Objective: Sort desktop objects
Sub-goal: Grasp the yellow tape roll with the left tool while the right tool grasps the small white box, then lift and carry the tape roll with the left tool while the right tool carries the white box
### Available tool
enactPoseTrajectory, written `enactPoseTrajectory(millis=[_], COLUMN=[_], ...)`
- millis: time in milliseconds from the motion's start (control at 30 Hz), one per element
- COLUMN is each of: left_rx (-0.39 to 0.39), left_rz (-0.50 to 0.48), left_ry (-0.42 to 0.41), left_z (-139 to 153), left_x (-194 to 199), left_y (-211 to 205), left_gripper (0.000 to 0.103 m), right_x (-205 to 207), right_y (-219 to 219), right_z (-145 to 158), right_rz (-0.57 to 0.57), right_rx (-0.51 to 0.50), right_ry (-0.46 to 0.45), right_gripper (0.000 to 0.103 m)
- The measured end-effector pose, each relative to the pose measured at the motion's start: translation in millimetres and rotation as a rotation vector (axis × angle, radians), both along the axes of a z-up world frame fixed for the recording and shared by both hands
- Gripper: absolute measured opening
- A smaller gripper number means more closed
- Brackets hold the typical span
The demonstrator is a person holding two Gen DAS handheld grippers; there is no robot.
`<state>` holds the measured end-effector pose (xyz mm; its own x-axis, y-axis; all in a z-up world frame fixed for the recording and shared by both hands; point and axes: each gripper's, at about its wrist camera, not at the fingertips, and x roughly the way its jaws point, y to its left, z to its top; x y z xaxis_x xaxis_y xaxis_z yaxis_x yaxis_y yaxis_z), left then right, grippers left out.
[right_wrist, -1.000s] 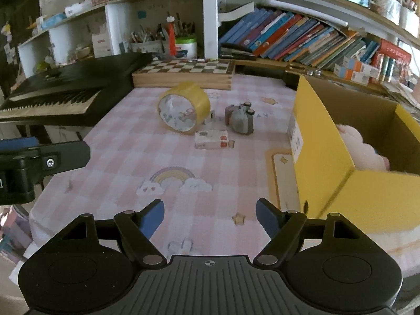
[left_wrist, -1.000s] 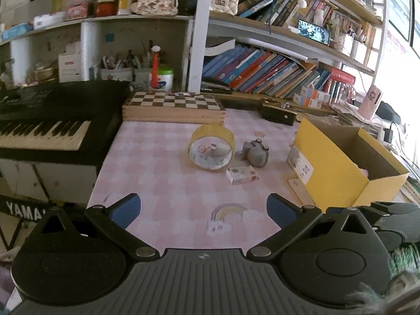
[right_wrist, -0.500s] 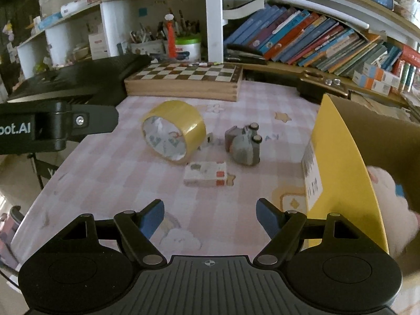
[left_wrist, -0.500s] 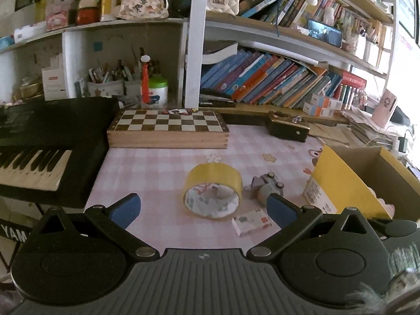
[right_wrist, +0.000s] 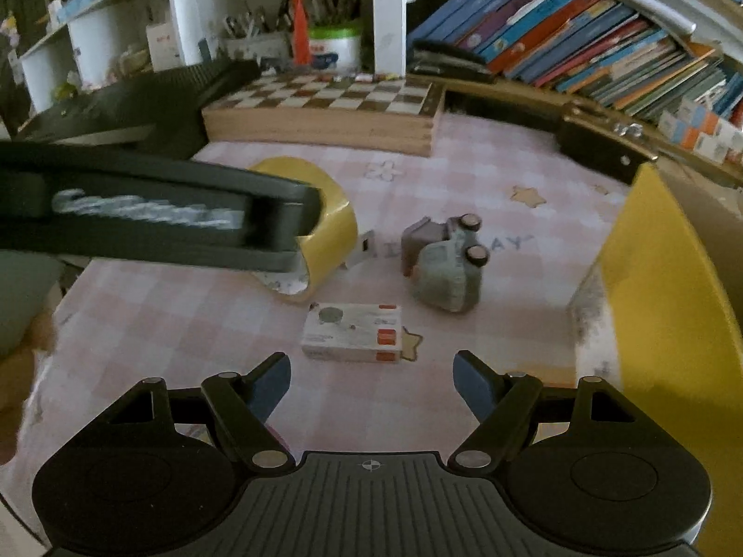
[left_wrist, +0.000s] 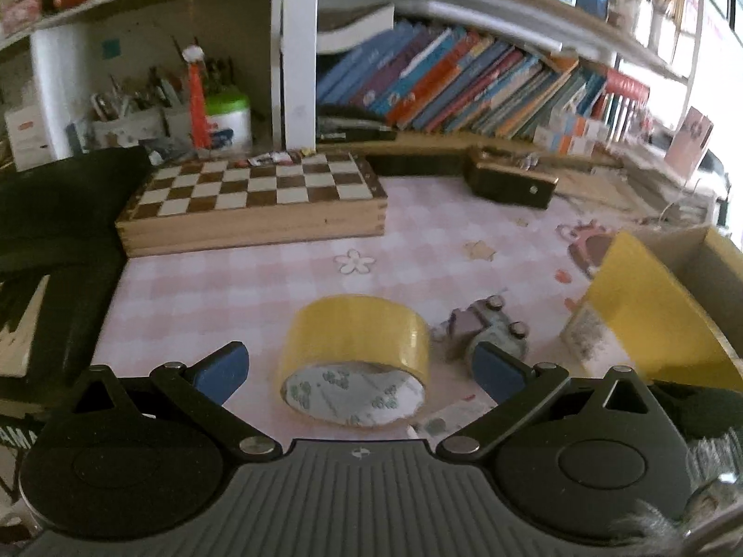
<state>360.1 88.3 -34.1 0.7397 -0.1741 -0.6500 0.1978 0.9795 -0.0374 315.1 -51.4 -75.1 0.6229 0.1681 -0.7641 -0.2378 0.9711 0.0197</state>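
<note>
Closer than a second ago: yellow tape roll [left_wrist: 355, 355] on its edge on pink checked cloth [left_wrist: 232, 288], now between wide, empty left gripper [left_wrist: 357, 371] pads. Approach step. Next: advance, close on roll, carry to yellow box [left_wrist: 650, 315]. Right gripper [right_wrist: 371, 378] wide, empty, near small carton [right_wrist: 353, 332].

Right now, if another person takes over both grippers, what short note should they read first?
Left gripper: open, empty, lined up on the tape roll, which lies between its fingers but is not gripped.
Right gripper: open, empty, just short of the small box.
On the mat: tape roll, small box, toy car on its side, close together.
Yellow box: open, at the right.
Done: none of these three is sorted yet.
Left: probably pick up each and put it in the yellow box.
</note>
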Motion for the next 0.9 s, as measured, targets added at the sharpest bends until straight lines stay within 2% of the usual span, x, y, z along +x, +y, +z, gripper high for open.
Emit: enactPoseTrajectory(millis=[100,267,300,367,467,500,533,567,900], left_rx=[0.024,0.011,0.005,-0.018,-0.040,-0.047,-0.048,-0.054,-0.175], left_rz=[-0.005,-0.022,-0.030,-0.046,-0.048,-0.045,-0.038,-0.028,0.051], left_ry=[0.055,0.119,0.127,0.144,0.149,0.155,0.158,0.150,0.057], left_z=[-16,-35,-38,-42,-43,-43,-42,-39,10], left_x=[20,39,41,45,46,46,46,44,3], left_y=[0,1,0,0,3,5,7,9,44], left_gripper=[0.103,0.103,0.102,0.090,0.089,0.089,0.089,0.089,0.089], right_x=[11,26,28,32,35,36,36,35,26], right_y=[8,19,20,20,22,22,22,22,15], right_z=[-6,-18,-20,-24,-26,-26,-25,-24,-13], right_rz=[0.003,-0.006,-0.009,-0.018,-0.011,-0.005,0.002,0.014,0.035], right_rx=[-0.003,-0.020,-0.019,-0.008,0.001,0.005,0.010,0.015,0.025], right_ry=[0.007,-0.006,-0.003,-0.002,-0.020,-0.025,-0.036,-0.044,-0.036], right_gripper=[0.079,0.083,0.083,0.084,0.081,0.076,0.063,0.054,0.053])
